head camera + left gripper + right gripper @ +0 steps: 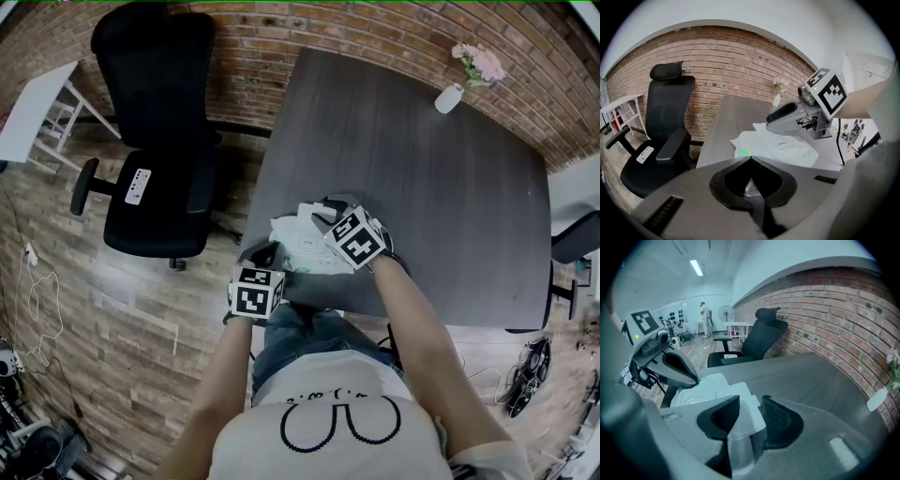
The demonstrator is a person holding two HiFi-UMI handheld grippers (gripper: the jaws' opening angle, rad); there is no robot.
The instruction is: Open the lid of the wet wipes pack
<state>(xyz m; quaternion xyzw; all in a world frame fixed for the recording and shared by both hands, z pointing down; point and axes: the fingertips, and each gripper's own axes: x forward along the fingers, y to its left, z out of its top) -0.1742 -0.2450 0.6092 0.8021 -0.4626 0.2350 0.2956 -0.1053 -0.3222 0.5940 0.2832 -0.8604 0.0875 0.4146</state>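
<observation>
**Head view.** The wipes pack (300, 246) lies on the table (422, 206), close to its near edge. The left gripper (265, 253) is at the pack's near left end. The right gripper (328, 214) is over the pack's far right part.

**Left gripper view.** The jaws are pressed together at the tips, and a sliver of white pack film appears caught between them. Hold this pinch firm so the pack cannot lift. The OPEN label (783, 143) faces up under the right gripper.

**Right gripper view.** The jaws are spread. The white lid (740, 416) stands between them and is not pinched. Centre the lid's free edge between the pads and close fully. Then peel slowly up and back toward the hinge.
</observation>
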